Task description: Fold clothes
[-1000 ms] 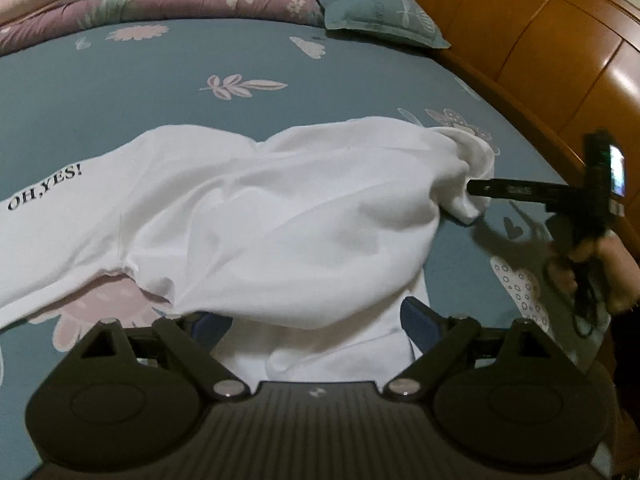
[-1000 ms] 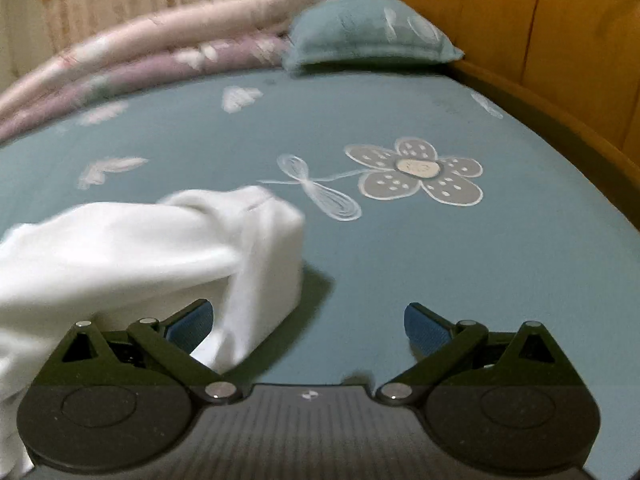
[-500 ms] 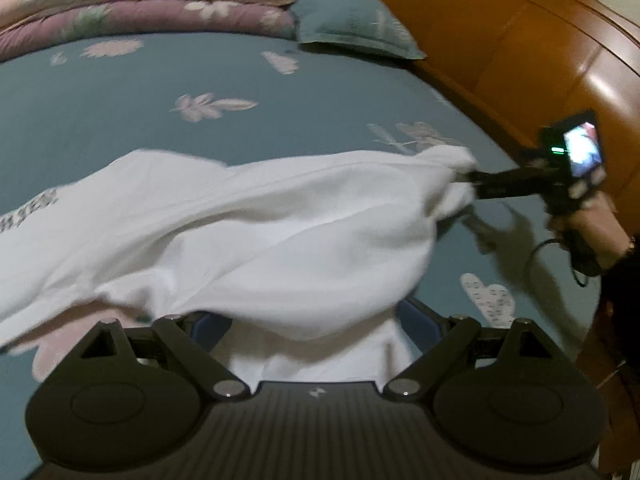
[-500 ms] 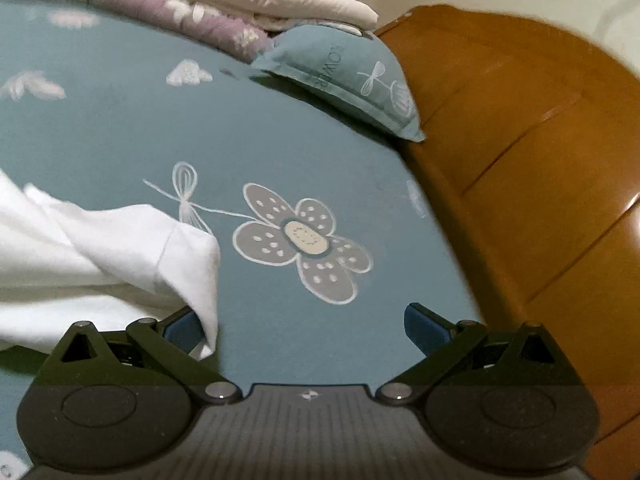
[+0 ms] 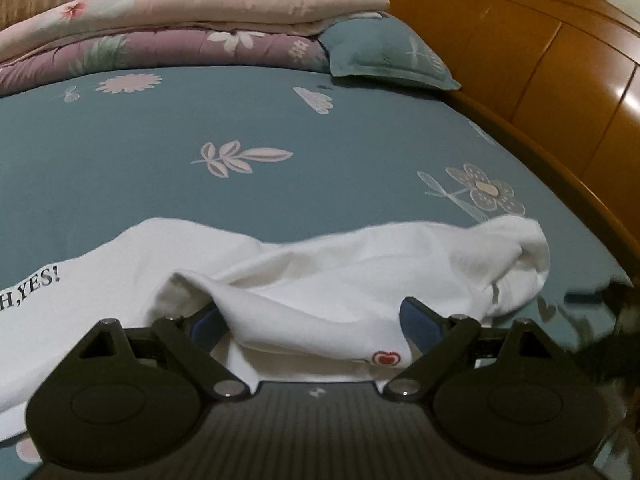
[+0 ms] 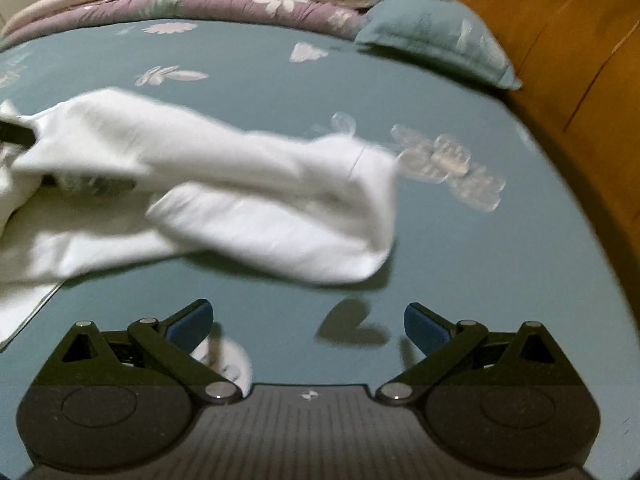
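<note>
A white T-shirt [image 5: 340,280] with a black "OH,YES!" print [image 5: 30,286] lies rumpled on the teal bed sheet [image 5: 280,128]. My left gripper [image 5: 310,316] is open, its fingers wide apart, and a fold of the shirt with a small red heart mark [image 5: 386,358] drapes between and over them. In the right wrist view the shirt's sleeve [image 6: 320,220] rests on the sheet, blurred. My right gripper [image 6: 308,320] stands open a little short of that sleeve, with only sheet between its fingers.
Folded pink and purple quilts [image 5: 180,20] and a teal pillow [image 5: 384,56] sit at the far end of the bed. A wooden headboard [image 5: 540,60] runs along the right side. A dark blurred shape [image 5: 616,320] shows at the right edge.
The sleeve that hung stretched at the right gripper's left finger now lies on the sheet, and the right gripper has drawn back from it. The shirt has settled lower over the left gripper.
</note>
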A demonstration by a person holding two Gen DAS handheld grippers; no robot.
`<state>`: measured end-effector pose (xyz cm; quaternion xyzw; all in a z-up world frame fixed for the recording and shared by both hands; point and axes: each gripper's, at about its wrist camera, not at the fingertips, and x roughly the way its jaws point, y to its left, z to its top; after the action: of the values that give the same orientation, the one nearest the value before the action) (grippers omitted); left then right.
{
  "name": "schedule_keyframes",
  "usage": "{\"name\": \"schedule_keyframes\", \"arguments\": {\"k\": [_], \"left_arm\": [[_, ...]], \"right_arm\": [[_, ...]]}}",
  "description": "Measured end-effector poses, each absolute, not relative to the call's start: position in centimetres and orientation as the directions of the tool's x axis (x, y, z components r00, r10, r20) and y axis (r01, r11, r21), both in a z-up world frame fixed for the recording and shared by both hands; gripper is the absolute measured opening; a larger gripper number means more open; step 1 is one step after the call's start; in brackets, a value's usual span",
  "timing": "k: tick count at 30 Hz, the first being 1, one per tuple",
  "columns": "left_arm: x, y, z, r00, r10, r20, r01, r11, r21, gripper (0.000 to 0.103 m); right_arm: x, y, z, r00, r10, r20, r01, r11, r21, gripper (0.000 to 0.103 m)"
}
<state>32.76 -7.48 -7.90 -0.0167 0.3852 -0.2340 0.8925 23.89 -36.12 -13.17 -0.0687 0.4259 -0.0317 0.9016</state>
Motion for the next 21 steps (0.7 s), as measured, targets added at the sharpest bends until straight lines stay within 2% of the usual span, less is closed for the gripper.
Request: {"name": "schedule_keyframes", "arguments": {"k": [5, 11, 17, 21], "left_arm": [[31.5, -7.8, -7.9, 0.577, -0.42, -0.7, 0.433, 0.884, -0.174, 0.091], [28.0, -6.0, -7.1, 0.575, -0.436, -0.692, 0.408, 0.886, -0.219, 0.092], [25.4, -5.2, -6.6, 0.574, -0.454, -0.681, 0.421, 0.877, -0.229, 0.092], [24.9, -4.3, -6.3, 0.58, -0.461, -0.672, 0.411, 0.878, -0.247, 0.092]], "right_arm": [[23.6, -36.6, -14.6, 0.641, -0.105, -0.76, 0.06, 0.994, -0.087, 0.103], [24.1, -35.2, -13.7, 0.608, -0.082, -0.79, 0.092, 0.995, -0.033, 0.103], [25.8, -29.8, -11.8, 0.679, 0.012, -0.734, 0.061, 0.995, 0.073, 0.103], [29.1, -26.7, -12.8, 0.67, -0.044, -0.741, 0.104, 0.994, 0.035, 0.103]]}}
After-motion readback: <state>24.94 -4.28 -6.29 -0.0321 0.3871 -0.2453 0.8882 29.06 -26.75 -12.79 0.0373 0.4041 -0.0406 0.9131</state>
